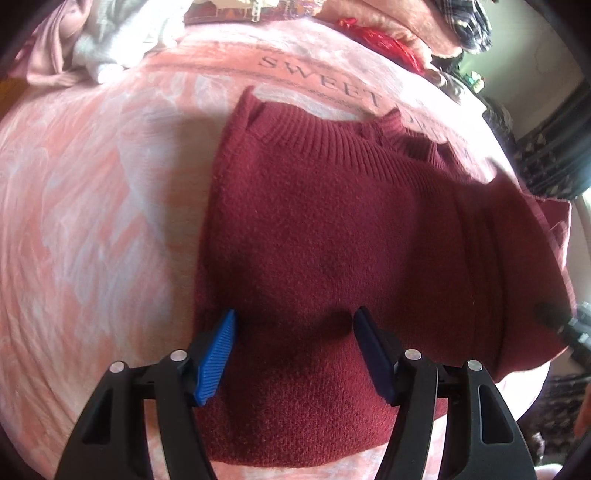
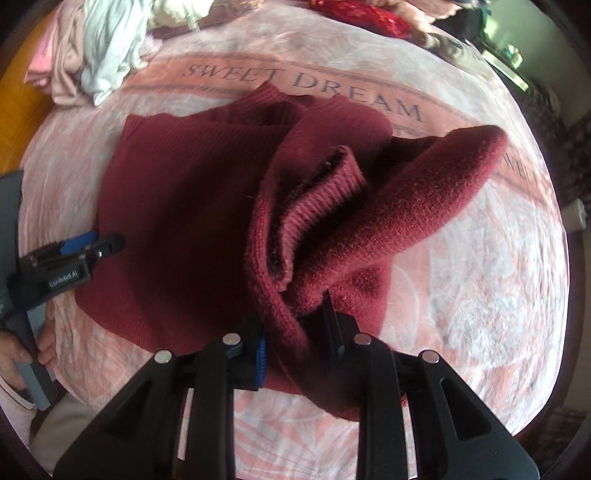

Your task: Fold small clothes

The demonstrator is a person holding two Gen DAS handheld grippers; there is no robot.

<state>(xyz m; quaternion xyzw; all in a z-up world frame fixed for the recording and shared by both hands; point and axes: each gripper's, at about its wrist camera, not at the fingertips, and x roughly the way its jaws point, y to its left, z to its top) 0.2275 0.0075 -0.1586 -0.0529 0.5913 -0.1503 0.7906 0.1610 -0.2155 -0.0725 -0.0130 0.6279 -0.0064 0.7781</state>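
Note:
A maroon knit sweater [image 1: 332, 240] lies on a pink "SWEET DREAM" blanket [image 1: 92, 221]. Its ribbed collar points to the far side. My left gripper [image 1: 295, 315] stands open over the sweater's near left part, blue pads [image 1: 216, 354] wide apart and tips down at the knit. In the right wrist view my right gripper [image 2: 295, 332] is shut on a bunched fold of the sweater [image 2: 332, 229], which is raised off the blanket, with a sleeve draping to the right. The left gripper [image 2: 85, 247] shows there at the sweater's left edge, held by a hand [image 2: 26, 350].
A heap of pink and white clothes [image 2: 92, 48] sits at the blanket's far left. A red garment [image 2: 365, 18] and plaid fabric [image 1: 469, 22] lie at the far right. An orange surface [image 2: 14, 110] borders the left. The bed edge drops off on the right.

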